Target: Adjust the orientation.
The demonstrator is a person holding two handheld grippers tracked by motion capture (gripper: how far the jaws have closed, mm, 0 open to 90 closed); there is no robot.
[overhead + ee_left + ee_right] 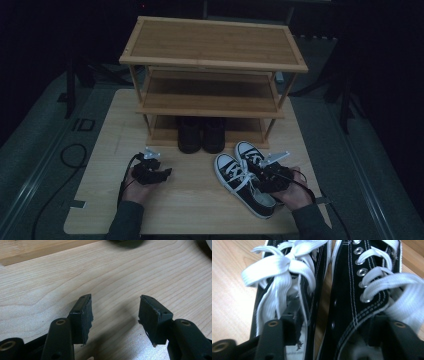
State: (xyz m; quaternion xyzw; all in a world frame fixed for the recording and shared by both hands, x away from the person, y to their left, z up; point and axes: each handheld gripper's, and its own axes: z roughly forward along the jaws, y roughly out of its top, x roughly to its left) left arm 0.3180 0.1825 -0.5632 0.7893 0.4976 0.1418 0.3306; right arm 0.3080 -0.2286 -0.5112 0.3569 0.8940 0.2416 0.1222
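I'm looking at the shoe rack (214, 50) at the table's far side, dark boots (201, 134) on its bottom shelf. The sneaker pair (245, 176) is lying front-right, toes pointing toward rack, long axis near-to-far. R gripper (272, 176) is straddling both inner collars, one jaw inside each shoe (294, 290); clamped or not, can't tell. L gripper (150, 170) is idling w/ jaws apart, farther off.

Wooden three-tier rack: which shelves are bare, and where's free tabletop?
The wooden three-tier rack has bare top and middle shelves. Its bottom shelf holds dark shoes, with room either side. Tabletop is free around the left gripper. It is crowded at front right: black-and-white laced sneakers under the right gripper.
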